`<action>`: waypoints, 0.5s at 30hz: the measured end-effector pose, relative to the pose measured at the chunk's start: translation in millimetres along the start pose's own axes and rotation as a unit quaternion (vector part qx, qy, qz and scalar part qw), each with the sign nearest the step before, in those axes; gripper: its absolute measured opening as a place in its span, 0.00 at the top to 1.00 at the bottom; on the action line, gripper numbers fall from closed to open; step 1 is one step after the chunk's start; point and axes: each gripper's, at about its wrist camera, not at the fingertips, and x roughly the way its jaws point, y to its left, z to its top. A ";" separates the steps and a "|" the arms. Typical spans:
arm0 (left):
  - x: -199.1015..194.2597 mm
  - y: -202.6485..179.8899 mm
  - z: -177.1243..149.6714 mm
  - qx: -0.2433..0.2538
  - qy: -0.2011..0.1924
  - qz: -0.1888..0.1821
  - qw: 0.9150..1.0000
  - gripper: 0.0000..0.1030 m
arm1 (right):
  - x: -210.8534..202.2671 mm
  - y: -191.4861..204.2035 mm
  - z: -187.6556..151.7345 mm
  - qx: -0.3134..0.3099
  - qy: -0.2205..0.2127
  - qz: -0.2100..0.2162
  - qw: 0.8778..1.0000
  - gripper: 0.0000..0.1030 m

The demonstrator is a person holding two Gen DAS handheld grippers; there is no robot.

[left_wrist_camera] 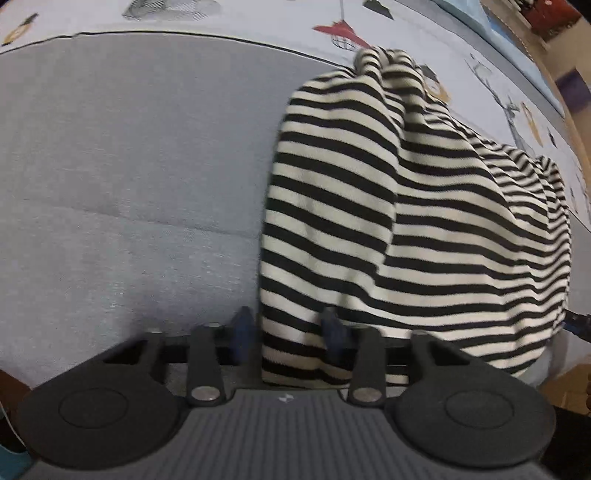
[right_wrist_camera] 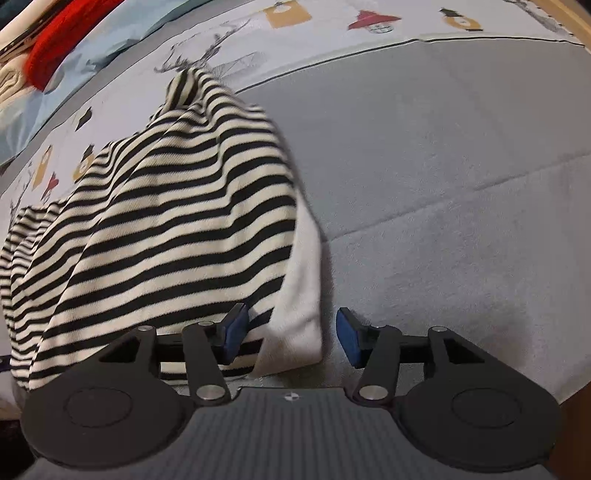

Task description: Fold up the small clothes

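A black-and-white striped garment (left_wrist_camera: 406, 206) lies rumpled on a grey bed cover (left_wrist_camera: 129, 166). In the left wrist view its left edge runs down between the blue pads (left_wrist_camera: 242, 332) of my left gripper (left_wrist_camera: 288, 332). The cloth there looks flat and unpinched, and the left pad sits just off the edge. In the right wrist view the striped garment (right_wrist_camera: 177, 206) shows a plain white inner side (right_wrist_camera: 303, 295) along its right edge. That corner lies between the fingers of my right gripper (right_wrist_camera: 291, 338), whose jaws stand wide, with the right pad (right_wrist_camera: 349, 339) apart from the cloth.
Beyond the grey bed cover (right_wrist_camera: 443, 184) lies a pale sheet printed with small pictures (right_wrist_camera: 325, 18). A red fabric item (right_wrist_camera: 62, 40) and a cream knit (right_wrist_camera: 11, 81) sit at the far left. A wooden edge (left_wrist_camera: 580, 122) borders the bed on the right.
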 end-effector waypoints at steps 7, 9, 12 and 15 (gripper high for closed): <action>-10.6 1.3 -0.2 0.019 -0.041 0.009 0.999 0.97 | -7.1 7.0 -1.1 -0.022 -0.016 0.032 0.999 0.87; -28.2 6.0 -1.0 0.017 -0.088 0.020 0.996 0.98 | -16.2 3.3 0.2 -0.012 -0.036 0.038 0.999 0.89; -27.3 3.5 -9.4 0.032 -0.077 0.027 0.996 0.97 | -24.3 -1.5 0.5 0.005 -0.054 0.026 0.998 0.89; -3.3 -6.3 -19.6 0.070 -0.010 0.055 0.996 0.89 | -13.6 5.5 -3.3 -0.026 -0.021 -0.006 0.999 0.89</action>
